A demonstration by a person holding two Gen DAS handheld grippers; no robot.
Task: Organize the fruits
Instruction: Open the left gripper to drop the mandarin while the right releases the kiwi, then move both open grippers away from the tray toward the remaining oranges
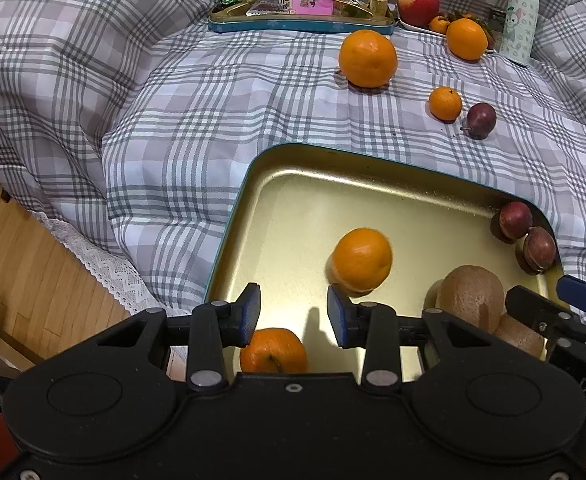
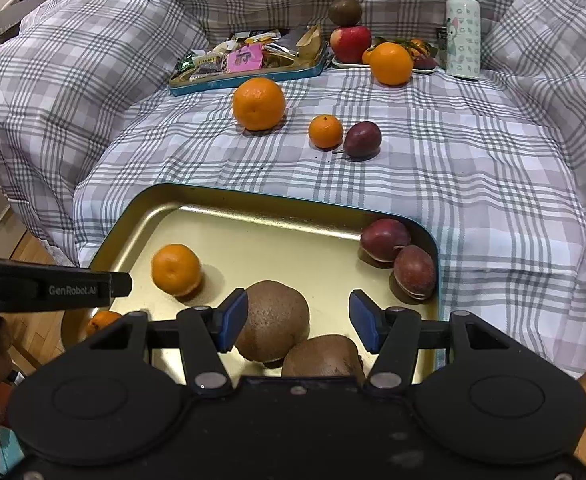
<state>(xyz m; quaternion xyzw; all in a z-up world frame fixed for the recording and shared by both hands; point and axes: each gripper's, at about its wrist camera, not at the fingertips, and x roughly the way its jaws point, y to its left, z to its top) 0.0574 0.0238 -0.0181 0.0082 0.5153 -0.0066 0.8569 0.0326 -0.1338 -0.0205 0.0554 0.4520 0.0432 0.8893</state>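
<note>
A: Where are the edges, and how much free room is there?

B: The gold tray (image 1: pixel 229 240) lies on the checked quilt (image 2: pixel 473 160), close to the bed's edge, and the wooden floor (image 1: pixel 33 280) shows just beside it. The tray has a low raised rim with rounded corners. Its far half is bare metal. Between the tray and the snack tin (image 2: pixel 253 76) at the back there is a wide stretch of flat quilt.

A: And the fruits?

B: In the tray: one tangerine (image 1: pixel 361 260) in the middle, a second tangerine (image 1: pixel 273 350) near the front rim, two brown kiwis (image 2: pixel 273 320) touching each other, and two dark red fruits (image 2: pixel 385 240) in the far right corner against the rim. On the quilt, a big orange (image 2: pixel 258 103) stands alone. Near it a small tangerine (image 2: pixel 325 131) lies just beside a dark red fruit (image 2: pixel 363 139).

A: The jaws?

B: The left gripper (image 1: pixel 293 312) hangs over the tray, its jaws a little apart and empty. The right gripper (image 2: pixel 299 320) is above the kiwis, jaws wider apart, gripping nothing.
</note>
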